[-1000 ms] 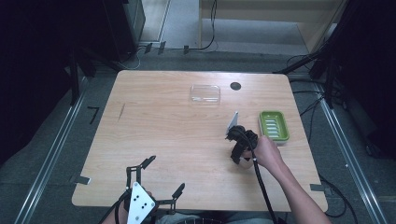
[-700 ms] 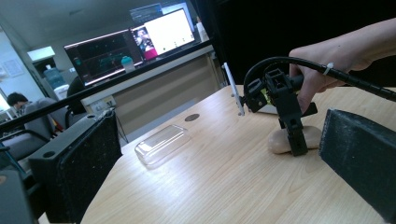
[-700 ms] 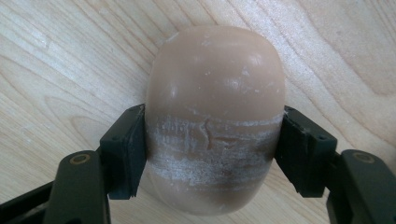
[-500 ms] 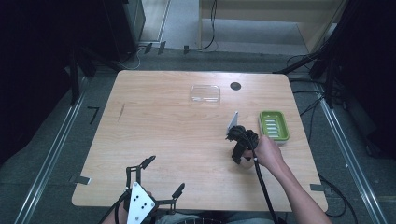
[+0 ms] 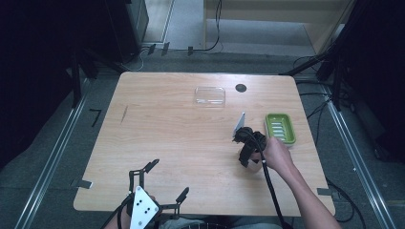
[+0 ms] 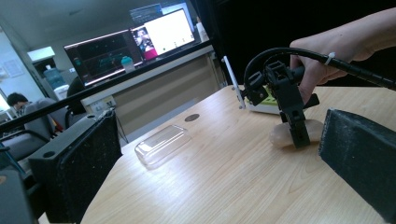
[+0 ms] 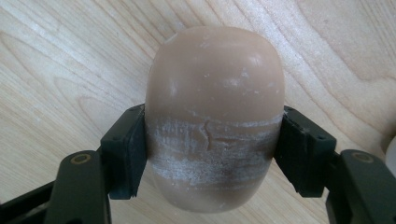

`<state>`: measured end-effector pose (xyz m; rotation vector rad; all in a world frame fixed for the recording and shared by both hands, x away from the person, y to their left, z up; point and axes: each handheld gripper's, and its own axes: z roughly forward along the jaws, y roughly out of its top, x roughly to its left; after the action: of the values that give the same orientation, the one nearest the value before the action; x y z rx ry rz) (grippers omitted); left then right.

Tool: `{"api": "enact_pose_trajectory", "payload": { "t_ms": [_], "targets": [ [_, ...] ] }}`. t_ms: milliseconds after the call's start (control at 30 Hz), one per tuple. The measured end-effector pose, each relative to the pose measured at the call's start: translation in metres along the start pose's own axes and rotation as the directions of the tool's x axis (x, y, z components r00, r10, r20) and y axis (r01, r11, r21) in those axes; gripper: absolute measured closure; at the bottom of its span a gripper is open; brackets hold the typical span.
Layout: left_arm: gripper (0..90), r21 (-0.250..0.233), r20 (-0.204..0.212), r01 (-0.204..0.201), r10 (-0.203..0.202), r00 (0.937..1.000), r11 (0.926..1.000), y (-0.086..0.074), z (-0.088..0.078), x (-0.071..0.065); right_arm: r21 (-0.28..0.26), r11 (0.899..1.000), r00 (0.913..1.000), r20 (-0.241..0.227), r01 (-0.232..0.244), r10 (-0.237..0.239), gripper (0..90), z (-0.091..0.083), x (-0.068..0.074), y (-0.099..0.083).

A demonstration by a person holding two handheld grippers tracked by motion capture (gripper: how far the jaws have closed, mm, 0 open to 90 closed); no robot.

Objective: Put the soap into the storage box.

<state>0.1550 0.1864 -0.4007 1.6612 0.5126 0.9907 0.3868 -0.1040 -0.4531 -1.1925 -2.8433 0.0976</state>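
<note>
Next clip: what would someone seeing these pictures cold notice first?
Most striking is the tan bar of soap lying on the wooden table, clamped across its middle between the fingers of the right gripper, right of the table's centre. Just beyond that hand sits a bright green soap dish, near the right edge. A clear plastic lid lies toward the far edge, and the left gripper waits open at the near edge.

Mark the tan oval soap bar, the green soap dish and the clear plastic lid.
tan oval soap bar [image 7: 212,116], right gripper view, middle of its top face
green soap dish [image 5: 280,128], high view, ribbed floor
clear plastic lid [image 5: 209,95], high view, flat centre
</note>
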Motion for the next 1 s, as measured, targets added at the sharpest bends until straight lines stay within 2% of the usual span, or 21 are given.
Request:
{"api": "enact_pose_trajectory", "payload": {
  "t_ms": [200, 1000],
  "targets": [
    [0.0, 0.0, 0.001, 0.0, 0.0, 1.0, 1.0, 0.0, 0.0, 0.0, 0.002, 1.0, 0.9999, 0.006, 0.008, -0.008, 33.6, -0.004, -0.002, -0.003],
    [0.0, 0.001, 0.003, 0.0, 0.0, 1.0, 1.0, 0.0, 0.0, -0.001, 0.024, 0.999, 0.9997, -0.009, -0.023, 0.023, 33.7, -0.01, -0.015, -0.017]
  ]
}}
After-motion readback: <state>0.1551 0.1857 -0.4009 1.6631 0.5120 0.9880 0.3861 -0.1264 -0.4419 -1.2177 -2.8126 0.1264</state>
